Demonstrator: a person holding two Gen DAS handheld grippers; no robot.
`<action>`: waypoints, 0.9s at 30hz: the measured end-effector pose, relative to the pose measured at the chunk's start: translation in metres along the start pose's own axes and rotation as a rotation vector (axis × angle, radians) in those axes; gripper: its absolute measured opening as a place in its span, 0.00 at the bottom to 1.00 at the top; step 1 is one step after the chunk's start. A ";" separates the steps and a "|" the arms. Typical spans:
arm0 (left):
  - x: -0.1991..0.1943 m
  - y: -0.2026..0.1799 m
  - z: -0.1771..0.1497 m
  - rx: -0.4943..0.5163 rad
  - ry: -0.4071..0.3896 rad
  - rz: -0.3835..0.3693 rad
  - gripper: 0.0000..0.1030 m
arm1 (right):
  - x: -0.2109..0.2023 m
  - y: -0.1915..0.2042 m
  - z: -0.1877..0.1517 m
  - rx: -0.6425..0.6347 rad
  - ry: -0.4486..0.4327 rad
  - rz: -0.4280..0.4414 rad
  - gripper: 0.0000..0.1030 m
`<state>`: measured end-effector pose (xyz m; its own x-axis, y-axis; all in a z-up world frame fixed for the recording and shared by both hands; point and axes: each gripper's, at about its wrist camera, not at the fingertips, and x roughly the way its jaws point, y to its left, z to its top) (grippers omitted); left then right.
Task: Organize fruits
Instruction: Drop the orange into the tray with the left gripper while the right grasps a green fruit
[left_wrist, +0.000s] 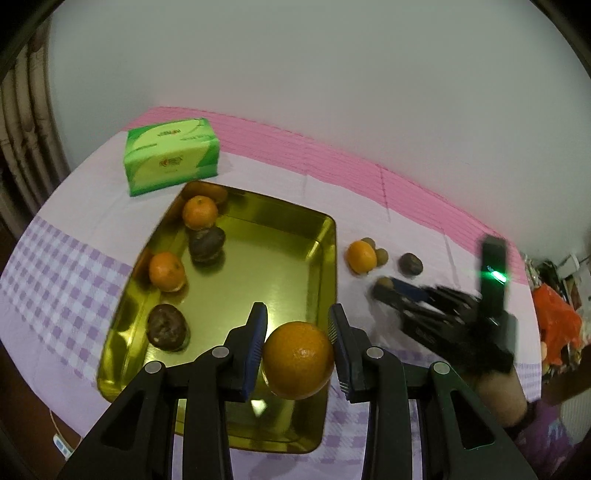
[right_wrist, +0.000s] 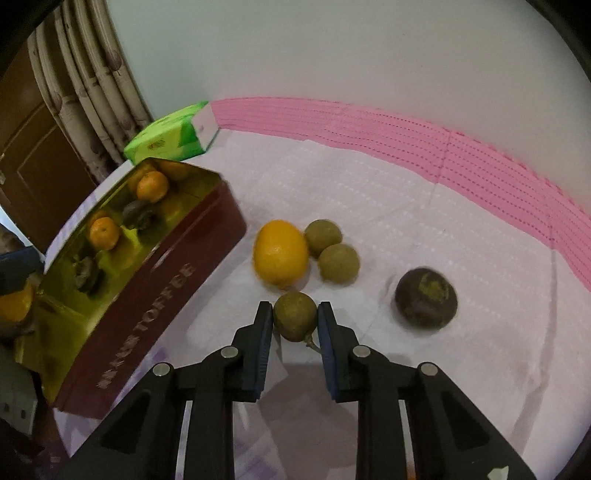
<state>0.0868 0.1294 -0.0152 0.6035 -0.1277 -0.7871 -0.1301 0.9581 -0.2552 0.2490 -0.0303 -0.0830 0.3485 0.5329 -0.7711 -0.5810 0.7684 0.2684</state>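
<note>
Fruit is being gathered into the gold-lined tin (left_wrist: 325, 236), and each gripper has one piece. Clamped between the pads of the left gripper (left_wrist: 297, 325) is an orange (left_wrist: 298, 360), hanging over the tin's near right corner, seemingly so it can be dropped among the fruit already inside: two mandarins (left_wrist: 200, 212) and two dark, wrinkled fruits (left_wrist: 207, 243) lying ahead and to the left of its jaws. The right gripper (right_wrist: 295, 314) has its jaws drawn narrow onto a small olive-green fruit (right_wrist: 295, 316) resting on the tablecloth (right_wrist: 406, 206), both pads against its sides. Just beyond those jaws lie a yellow-orange citrus (right_wrist: 280, 253) and two more green fruits (right_wrist: 338, 263); a dark round fruit (right_wrist: 426, 297) sits off to their right.
</note>
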 end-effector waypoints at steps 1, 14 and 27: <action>-0.001 0.002 0.000 0.000 -0.006 0.007 0.34 | -0.010 0.004 -0.006 0.012 -0.025 0.016 0.22; 0.007 0.022 -0.002 -0.019 -0.005 0.064 0.34 | -0.041 0.023 -0.082 0.045 -0.060 -0.032 0.22; 0.029 0.024 -0.003 -0.011 0.050 0.050 0.34 | -0.044 0.017 -0.085 0.066 -0.072 -0.049 0.22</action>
<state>0.0985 0.1480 -0.0463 0.5561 -0.0926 -0.8259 -0.1675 0.9609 -0.2206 0.1611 -0.0711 -0.0934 0.4282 0.5165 -0.7415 -0.5134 0.8143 0.2707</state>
